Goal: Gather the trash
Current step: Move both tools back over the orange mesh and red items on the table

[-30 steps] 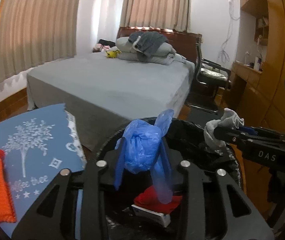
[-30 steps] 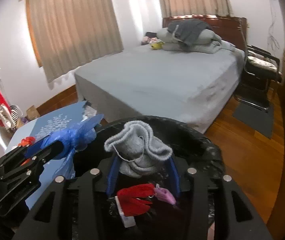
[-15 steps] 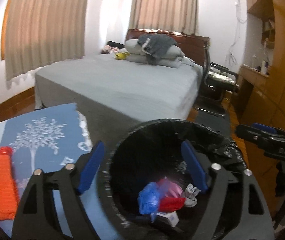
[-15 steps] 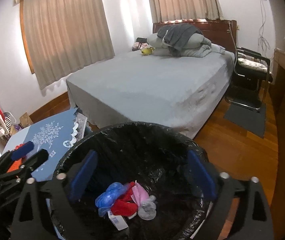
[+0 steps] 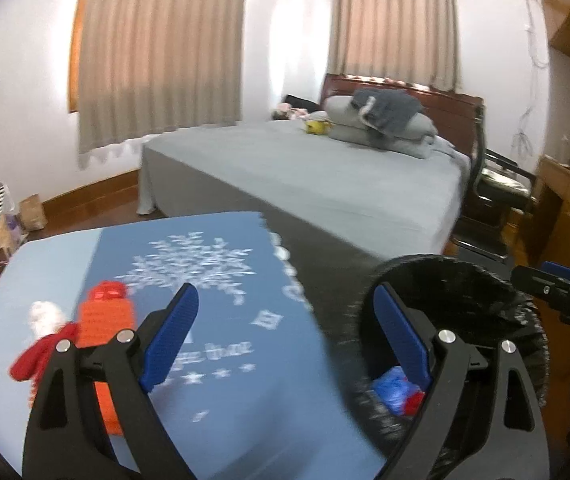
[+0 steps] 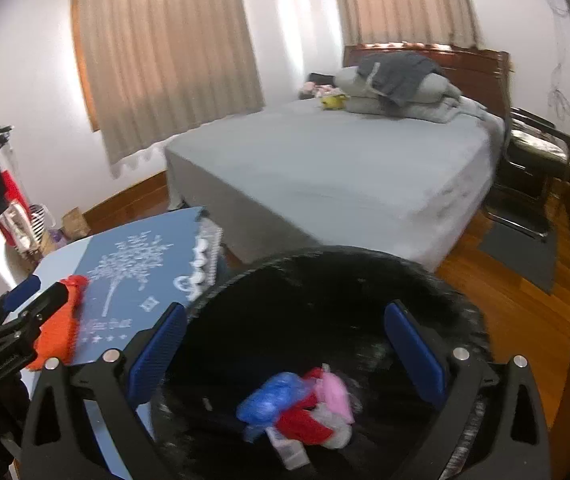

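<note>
- drop step looks done: blue plastic bag and other scraps lie in the black-lined bin.
- left gripper and right gripper: jaws just opened wide, nothing between them.
- next: reach the orange knitted piece on the surface, its long axis running away from the camera.

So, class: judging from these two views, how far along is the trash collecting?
Done: blue bag and grey wad lie in the bin. In hand: nothing; left gripper and right gripper have just opened. Left: orange knit and white wad on the table.
</note>
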Action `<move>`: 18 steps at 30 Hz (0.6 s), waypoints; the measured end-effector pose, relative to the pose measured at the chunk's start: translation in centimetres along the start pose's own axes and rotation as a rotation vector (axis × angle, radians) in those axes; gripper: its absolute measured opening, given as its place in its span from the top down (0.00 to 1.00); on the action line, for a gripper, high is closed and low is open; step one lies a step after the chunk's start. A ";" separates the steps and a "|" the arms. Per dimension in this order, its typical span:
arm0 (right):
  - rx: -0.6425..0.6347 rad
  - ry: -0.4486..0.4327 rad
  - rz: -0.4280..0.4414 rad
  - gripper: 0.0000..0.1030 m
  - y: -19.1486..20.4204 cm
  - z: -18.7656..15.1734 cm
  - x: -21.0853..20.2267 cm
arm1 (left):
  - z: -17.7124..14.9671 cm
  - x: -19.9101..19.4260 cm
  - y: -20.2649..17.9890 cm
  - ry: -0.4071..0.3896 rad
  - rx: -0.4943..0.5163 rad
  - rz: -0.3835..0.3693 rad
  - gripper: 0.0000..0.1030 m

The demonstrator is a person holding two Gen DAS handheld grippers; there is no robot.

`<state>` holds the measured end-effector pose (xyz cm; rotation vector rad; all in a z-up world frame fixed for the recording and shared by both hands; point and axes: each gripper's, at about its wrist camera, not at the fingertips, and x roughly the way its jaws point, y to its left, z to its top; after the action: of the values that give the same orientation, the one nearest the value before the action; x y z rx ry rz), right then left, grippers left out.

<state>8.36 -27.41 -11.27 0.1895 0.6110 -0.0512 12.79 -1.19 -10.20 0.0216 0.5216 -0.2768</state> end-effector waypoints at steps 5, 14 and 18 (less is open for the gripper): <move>-0.048 0.008 0.062 0.05 4.2 0.3 1.6 | -0.2 -1.2 3.3 -0.012 -0.026 0.072 0.16; -0.122 0.034 0.174 0.05 11.9 0.2 4.5 | -1.1 -2.9 9.8 -0.011 -0.071 0.201 0.16; -0.152 0.047 0.219 0.05 15.2 -0.1 5.9 | -1.8 -3.4 13.0 0.000 -0.096 0.259 0.16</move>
<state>14.66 -12.45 -12.27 0.1100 0.6351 0.2115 12.53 12.40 -10.73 -0.0043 0.5253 0.0018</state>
